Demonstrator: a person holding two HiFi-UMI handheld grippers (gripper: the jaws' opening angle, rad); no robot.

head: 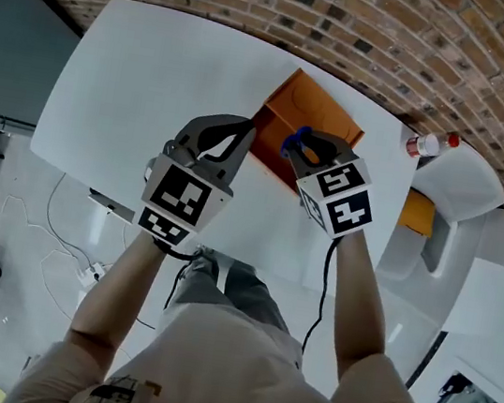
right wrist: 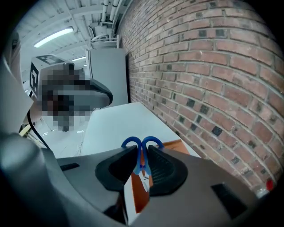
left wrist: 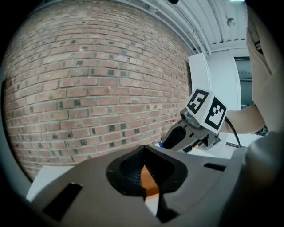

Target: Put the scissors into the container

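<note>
The scissors have blue handle loops and stand upright between the pads of my right gripper, which is shut on them. That right gripper hangs over the near edge of the orange container, an open box on the white table. Part of the container's orange wall shows under the jaws. My left gripper is at the container's left corner with its tips together and nothing between them. Orange shows through the gap behind the left gripper.
A small bottle with a red cap lies at the table's right end, beside a white chair. A brick wall runs behind the table. Cables lie on the floor at the left. The right gripper's marker cube shows in the left gripper view.
</note>
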